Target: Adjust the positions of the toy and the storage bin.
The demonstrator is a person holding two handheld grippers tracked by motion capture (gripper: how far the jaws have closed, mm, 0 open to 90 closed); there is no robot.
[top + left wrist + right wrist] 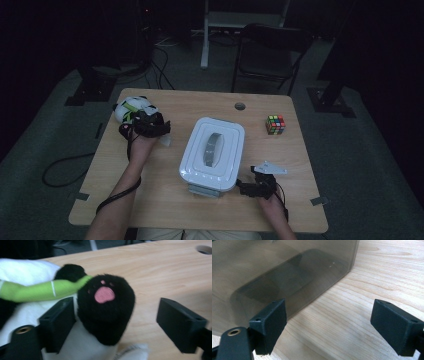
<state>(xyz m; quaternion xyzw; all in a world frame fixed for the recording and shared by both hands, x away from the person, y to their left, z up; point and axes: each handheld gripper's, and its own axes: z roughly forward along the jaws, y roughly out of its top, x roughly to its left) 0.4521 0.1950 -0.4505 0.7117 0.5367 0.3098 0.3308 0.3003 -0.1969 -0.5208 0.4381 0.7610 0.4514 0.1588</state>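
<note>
The left gripper (113, 322) stood wide around the plush panda's (131, 109) black foot (106, 308) at the table's (300, 165) far-left corner, unpinched; centring it before squeezing seemed wise; the right gripper (328, 327) gaped empty beside the lidded box (212, 154).

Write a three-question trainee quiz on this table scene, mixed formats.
1. True or false: the left gripper's fingers are clamped tight on the plush toy's black paw.
2. Which thing sits at the table's far right? A) puzzle cube B) mug C) book
3. Fill in: the right gripper rests beside the ____ near the table's middle.

Key
1. False: the paw lies between open fingers.
2. A, the puzzle cube.
3. The lidded plastic box.
</note>
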